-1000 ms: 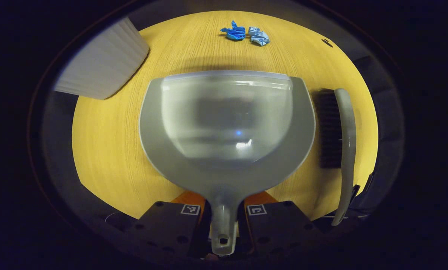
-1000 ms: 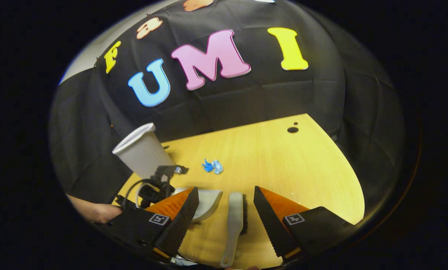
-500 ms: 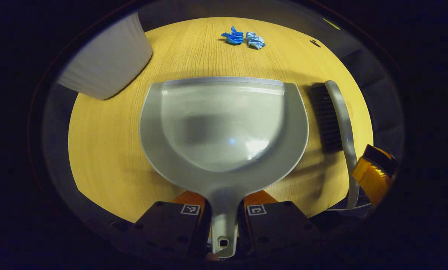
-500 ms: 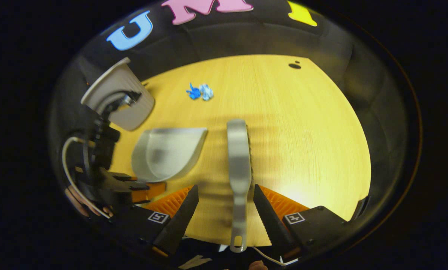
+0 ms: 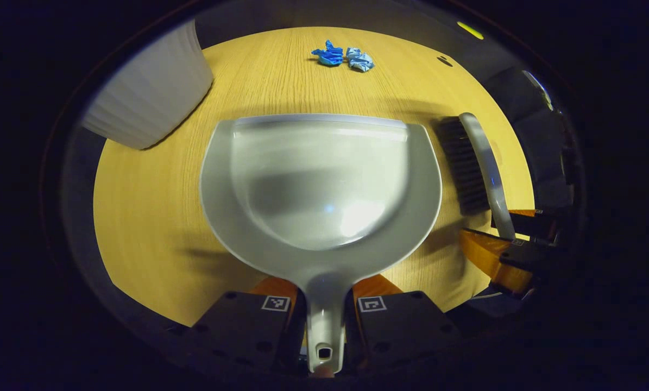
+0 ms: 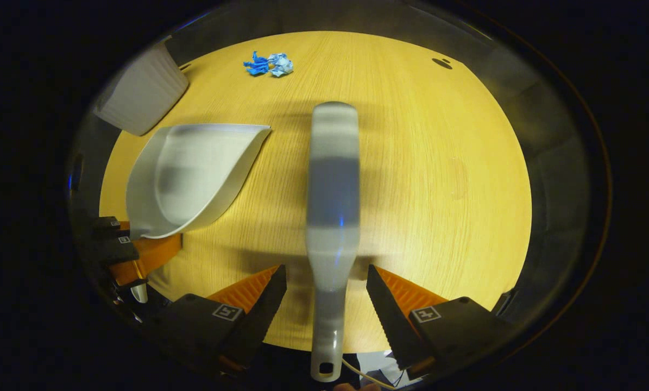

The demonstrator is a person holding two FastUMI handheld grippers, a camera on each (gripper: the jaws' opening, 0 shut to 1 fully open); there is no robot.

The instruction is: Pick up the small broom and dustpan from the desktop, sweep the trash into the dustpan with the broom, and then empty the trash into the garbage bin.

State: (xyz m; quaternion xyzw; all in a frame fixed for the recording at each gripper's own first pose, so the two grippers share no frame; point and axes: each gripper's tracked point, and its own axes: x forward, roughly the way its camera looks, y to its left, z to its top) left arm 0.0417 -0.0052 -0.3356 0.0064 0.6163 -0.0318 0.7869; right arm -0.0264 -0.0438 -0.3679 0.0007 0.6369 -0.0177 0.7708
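In the left gripper view, the left tool (image 5: 324,320) is clamped on the handle of the dustpan (image 5: 321,184), both fingers pressing its narrow stem from either side. The pan lies flat on the desk (image 5: 150,217), open lip facing away; against half a second ago it sits in much the same place.

In the right gripper view, the right tool (image 6: 327,296) stands apart, one finger on each side of the broom (image 6: 332,217) handle with desk showing in the gaps, not pressing on it. Half a second ago the fingers were farther back along the handle, and a second ago the tool looked out over the desk from higher up; now it is low over the broom, whose back faces the camera. In the left gripper view the broom (image 5: 476,163) lies just right of the pan, bristles toward it, and the right tool (image 5: 511,247) now straddles its handle, where before only a corner of it showed at the edge.

Each finger block carries a small square coded marker; no readable writing is visible.

Farther off on the left stands one white ribbed garbage bin (image 5: 150,100), also seen past the pan in the right gripper view (image 6: 139,98). Farthest, well apart from the pan's lip, lie two crumpled blue scraps of trash (image 5: 343,56), touching or nearly so, seen too in the right gripper view (image 6: 269,63). Counted: one dustpan, one broom, one bin, two scraps.
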